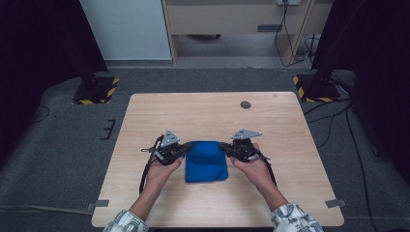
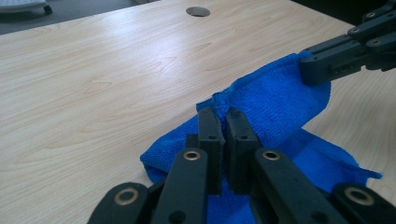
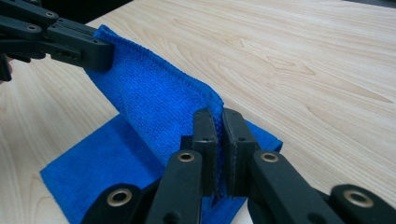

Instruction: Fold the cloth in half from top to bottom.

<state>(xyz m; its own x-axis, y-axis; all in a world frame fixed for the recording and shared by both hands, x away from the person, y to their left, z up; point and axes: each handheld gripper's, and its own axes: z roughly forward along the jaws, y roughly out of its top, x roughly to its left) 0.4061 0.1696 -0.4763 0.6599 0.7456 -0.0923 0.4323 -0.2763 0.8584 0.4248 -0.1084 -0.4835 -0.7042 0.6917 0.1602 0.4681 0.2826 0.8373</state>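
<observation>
Nearest, left gripper [image 2: 219,112] and right gripper [image 3: 215,114], jaws pinched shut on the two far corners of a soft blue folded microfibre cloth [image 1: 207,162], far edge lifted, near part flat on the pale wooden table [image 1: 203,113] beyond.

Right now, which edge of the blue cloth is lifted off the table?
The far edge of the blue cloth, pinched at its corners by the left hand-held gripper and right hand-held gripper; the near edge lies flat.
</observation>
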